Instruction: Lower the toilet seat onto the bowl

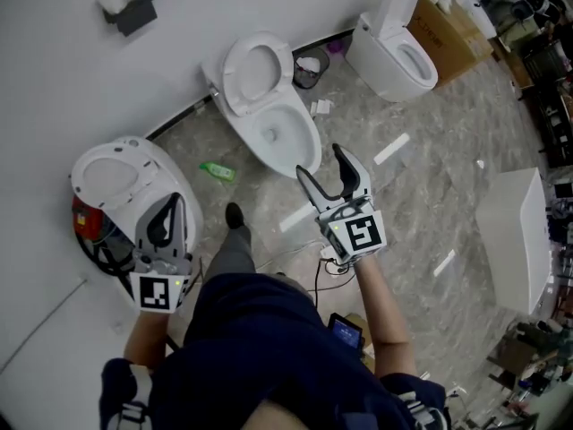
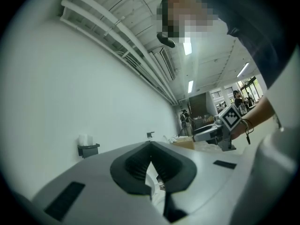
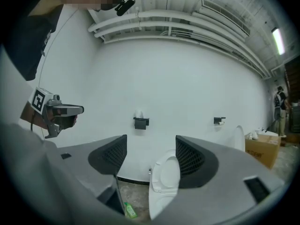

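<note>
Well, head view: your left gripper (image 1: 166, 227) hangs by the left-hand toilet (image 1: 107, 179). Your right gripper (image 1: 336, 179) hovers just in front of the middle bowl (image 1: 285, 137), whose toilet seat (image 1: 255, 68) stands up against the wall (image 1: 54, 70). Left gripper view: fingers pressed together at the tips, holding nothing. Right gripper view: fingers wide apart, empty; the upright toilet seat shows between them, untouched, well apart.
</note>
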Motion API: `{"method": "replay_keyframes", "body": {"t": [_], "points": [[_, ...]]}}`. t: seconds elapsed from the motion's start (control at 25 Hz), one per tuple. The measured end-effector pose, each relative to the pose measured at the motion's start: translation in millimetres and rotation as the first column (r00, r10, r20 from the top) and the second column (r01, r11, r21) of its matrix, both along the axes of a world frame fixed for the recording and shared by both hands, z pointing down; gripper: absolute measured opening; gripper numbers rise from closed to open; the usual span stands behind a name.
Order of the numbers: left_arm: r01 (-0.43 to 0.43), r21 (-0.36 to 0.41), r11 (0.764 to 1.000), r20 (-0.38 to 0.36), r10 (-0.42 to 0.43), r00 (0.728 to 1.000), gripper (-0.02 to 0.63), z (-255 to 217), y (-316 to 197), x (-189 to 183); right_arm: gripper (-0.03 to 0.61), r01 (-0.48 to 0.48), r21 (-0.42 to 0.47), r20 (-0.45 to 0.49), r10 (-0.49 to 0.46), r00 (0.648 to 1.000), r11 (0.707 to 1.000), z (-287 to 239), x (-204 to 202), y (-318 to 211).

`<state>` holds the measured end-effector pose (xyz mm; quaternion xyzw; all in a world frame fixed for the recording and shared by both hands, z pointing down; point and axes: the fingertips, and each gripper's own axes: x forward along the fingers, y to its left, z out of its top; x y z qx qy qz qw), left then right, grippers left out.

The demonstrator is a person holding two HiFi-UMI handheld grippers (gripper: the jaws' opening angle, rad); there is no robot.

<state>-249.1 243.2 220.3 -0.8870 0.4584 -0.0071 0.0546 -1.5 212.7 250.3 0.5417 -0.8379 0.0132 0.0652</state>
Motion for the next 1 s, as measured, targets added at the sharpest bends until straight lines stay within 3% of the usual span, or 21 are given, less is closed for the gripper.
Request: {"method": "replay_keyframes", "body": {"t": [0.48,0.76,1.0], "points": [[-0.034,-0.053,0.998,0.059,0.037,0.998,0.025,23,-139,-49,0.336,-0.002,-0.095,0.176,0.018,0.984,0.996,45,-50,-195],[0.052,-0.106,0.993,0.054,-0.046,0.997,0.025,35,-171,-57,0.336,0.036,-0.139,0.216,-0.005,0.976,0.99,76,-47,-268],[0.145,-0.125,0.981,0.07,-0.137,0.988,0.025,42,-194,-47,0.336,0.081,-0.151,0.15,-0.058,0.987,0.985,105,-39,-335]]}}
